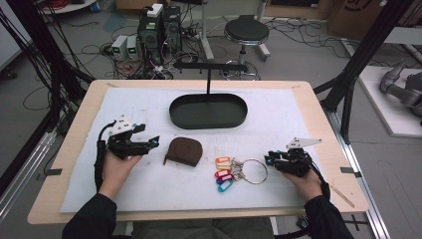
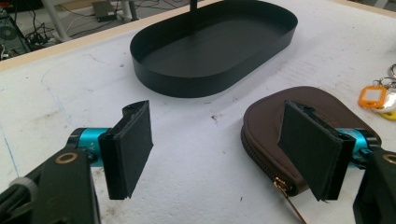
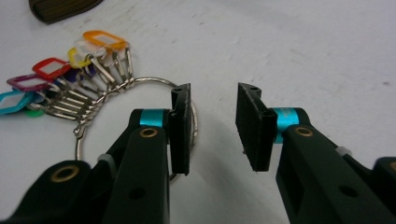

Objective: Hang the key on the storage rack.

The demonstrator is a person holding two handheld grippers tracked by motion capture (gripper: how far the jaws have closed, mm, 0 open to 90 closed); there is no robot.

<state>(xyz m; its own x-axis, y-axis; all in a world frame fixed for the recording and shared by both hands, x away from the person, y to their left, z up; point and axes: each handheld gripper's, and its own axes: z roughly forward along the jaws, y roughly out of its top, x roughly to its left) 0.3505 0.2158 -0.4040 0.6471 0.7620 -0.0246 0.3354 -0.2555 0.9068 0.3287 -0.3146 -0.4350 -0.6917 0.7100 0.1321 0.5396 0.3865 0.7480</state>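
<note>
A metal key ring (image 1: 255, 171) with several coloured tags (image 1: 224, 174) lies on the white mat, right of centre. My right gripper (image 1: 268, 159) rests low at the ring's right side. In the right gripper view its jaws (image 3: 214, 128) stand apart; the ring (image 3: 140, 80) runs behind the left pad and its edge just peeks into the gap, and the pads are not pressing on it. A brown zip pouch (image 1: 184, 151) lies mid-table. My left gripper (image 1: 152, 143) is open beside the pouch (image 2: 266, 116), with one jaw in front of it and bare mat at the gap (image 2: 224, 149).
A black oval tray (image 1: 176, 117) sits at the back centre of the mat, with a thin post and crossbar (image 1: 209, 66) rising from it. Its wall (image 2: 187, 84) lies ahead of the left gripper. Beyond the table stand a stool, computers and cables.
</note>
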